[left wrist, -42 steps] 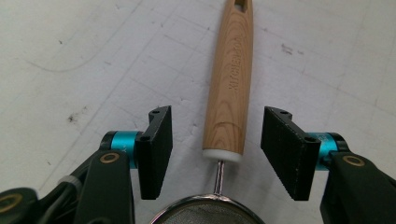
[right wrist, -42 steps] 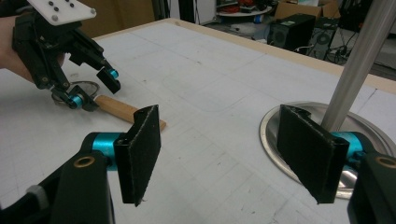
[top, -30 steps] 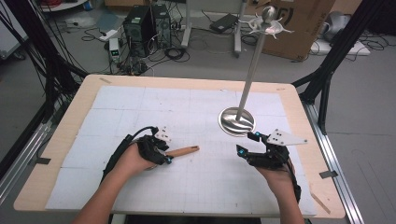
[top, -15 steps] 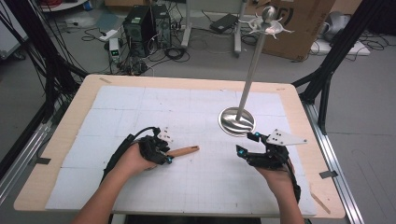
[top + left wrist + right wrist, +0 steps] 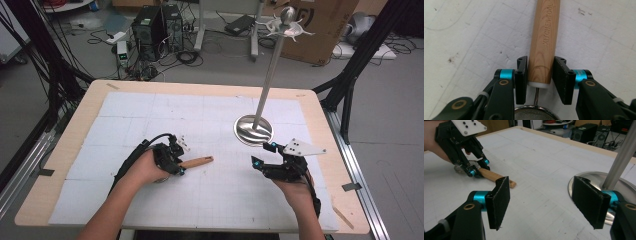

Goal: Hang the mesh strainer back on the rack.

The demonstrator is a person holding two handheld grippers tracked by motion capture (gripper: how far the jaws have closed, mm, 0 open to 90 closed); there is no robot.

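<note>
A small strainer lies on the white mat, its wooden handle (image 5: 197,161) stamped "KITCHEN TOOL" (image 5: 544,45) and pointing right. My left gripper (image 5: 177,165) is shut on the handle's inner end (image 5: 540,61), just ahead of the wire neck and mesh bowl (image 5: 536,113). The right gripper view has that gripper (image 5: 477,170) on the handle (image 5: 496,177). My right gripper (image 5: 264,154) rests low near the table's right front, jaws wide open (image 5: 544,195) and holding nothing. It points left toward the strainer.
A tall metal stand rises from a round steel base (image 5: 254,130) just behind my right gripper, its pole (image 5: 267,75) topped with hooks (image 5: 287,27). The base (image 5: 584,180) lies close to my right jaw. Bare wooden table edge (image 5: 320,115) frames the mat.
</note>
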